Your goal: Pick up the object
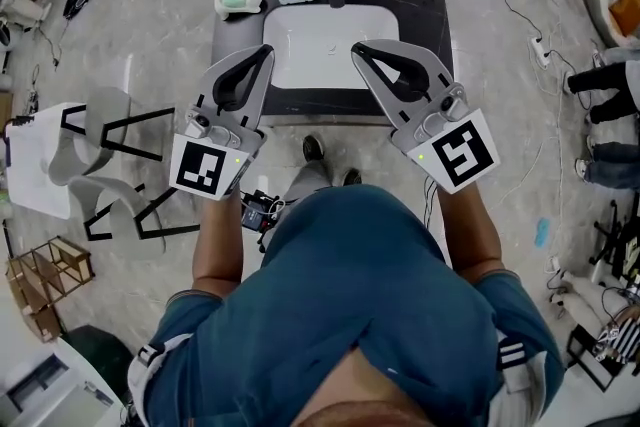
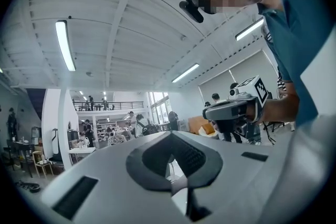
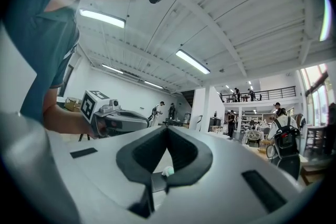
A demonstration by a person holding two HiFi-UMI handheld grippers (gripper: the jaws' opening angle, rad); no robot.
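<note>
The left grey two-jaw gripper (image 1: pixel 266 50) and the right grey two-jaw gripper (image 1: pixel 356 48) are both clenched tip to tip on nothing. They are held above the white rectangular sink basin (image 1: pixel 320 40). On the dark countertop (image 1: pixel 425 25), at the back left corner, a shallow white dish (image 1: pixel 221 7) holds the pale green rounded object (image 1: pixel 240 1).

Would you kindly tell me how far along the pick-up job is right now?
Done: nothing visibly. In hand: nothing; the left tongs and right tongs are both shut and empty, held up before the sink counter. Left: the whole pick-up; the pale green object lies untouched at the counter's far left corner.
</note>
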